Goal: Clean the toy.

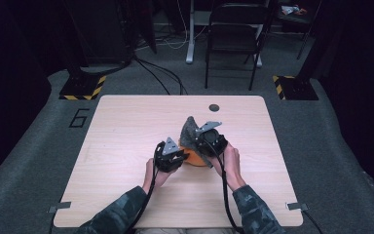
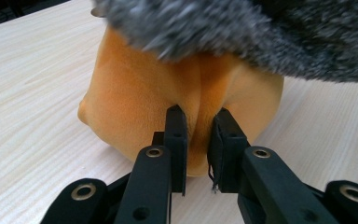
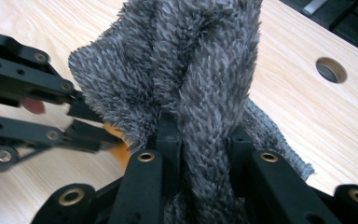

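While your left claw pinches a fold of the orange plush toy near the middle of the worktop, your right claw is clamped on a bunched ridge of the grey fuzzy cloth and holds it raised above the toy. From the high view, the cloth stands up in a peak at the far side of the toy, with both claws close together over it. Judging from this, you seem to be partway through pulling the cloth off the toy: one edge is lifted clear, but the left gripper view has the grey pile draped across the toy's top. What remains is to draw the cloth fully away while the left claw pins the toy down, then set each piece apart on the worktop.
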### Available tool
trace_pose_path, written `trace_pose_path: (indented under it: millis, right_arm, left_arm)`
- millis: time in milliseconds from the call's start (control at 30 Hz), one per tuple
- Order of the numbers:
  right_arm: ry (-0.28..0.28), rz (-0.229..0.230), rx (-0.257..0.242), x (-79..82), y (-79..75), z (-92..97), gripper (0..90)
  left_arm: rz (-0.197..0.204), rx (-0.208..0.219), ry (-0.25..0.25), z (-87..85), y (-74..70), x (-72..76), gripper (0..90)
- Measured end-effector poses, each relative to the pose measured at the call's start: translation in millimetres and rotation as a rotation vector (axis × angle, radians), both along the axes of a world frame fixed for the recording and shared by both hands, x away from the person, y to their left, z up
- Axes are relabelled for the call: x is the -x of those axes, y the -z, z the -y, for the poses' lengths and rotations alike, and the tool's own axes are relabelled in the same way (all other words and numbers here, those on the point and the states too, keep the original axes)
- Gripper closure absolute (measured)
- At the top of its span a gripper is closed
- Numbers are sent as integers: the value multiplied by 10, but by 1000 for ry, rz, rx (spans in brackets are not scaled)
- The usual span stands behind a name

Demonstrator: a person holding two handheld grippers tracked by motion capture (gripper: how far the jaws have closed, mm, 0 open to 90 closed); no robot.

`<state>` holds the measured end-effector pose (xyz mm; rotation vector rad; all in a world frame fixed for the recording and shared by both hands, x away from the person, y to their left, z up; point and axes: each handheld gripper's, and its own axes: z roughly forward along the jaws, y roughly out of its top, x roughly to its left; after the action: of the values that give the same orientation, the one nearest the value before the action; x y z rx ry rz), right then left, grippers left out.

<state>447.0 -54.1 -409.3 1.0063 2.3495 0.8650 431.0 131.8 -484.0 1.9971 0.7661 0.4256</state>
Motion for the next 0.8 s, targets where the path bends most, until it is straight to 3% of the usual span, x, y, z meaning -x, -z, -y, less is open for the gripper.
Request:
trace_pose_path:
  millis: [167, 300, 367, 567, 600, 800]
  right_arm:
    - [9, -52, -55, -44, 51, 135, 725]
    - [20, -51, -26, -53, 66, 220, 721]
    - [53, -83, -43, -62, 85, 291, 719]
    - [83, -158, -83, -179, 222, 486, 719]
    - [85, -165, -87, -192, 241, 509, 720]
    - [123, -216, -77, -257, 357, 652, 720]
  left_arm:
    - [-8, 4, 12, -22, 21, -7, 778]
    - [-2, 5, 28, -16, 17, -27, 770]
    - [-1, 15, 36, -18, 25, -34, 764]
    - [-14, -4, 43, -56, 31, -43, 758]
    - [-11, 8, 35, -41, 36, -39, 758]
    - [-11, 6, 45, -30, 33, -49, 760]
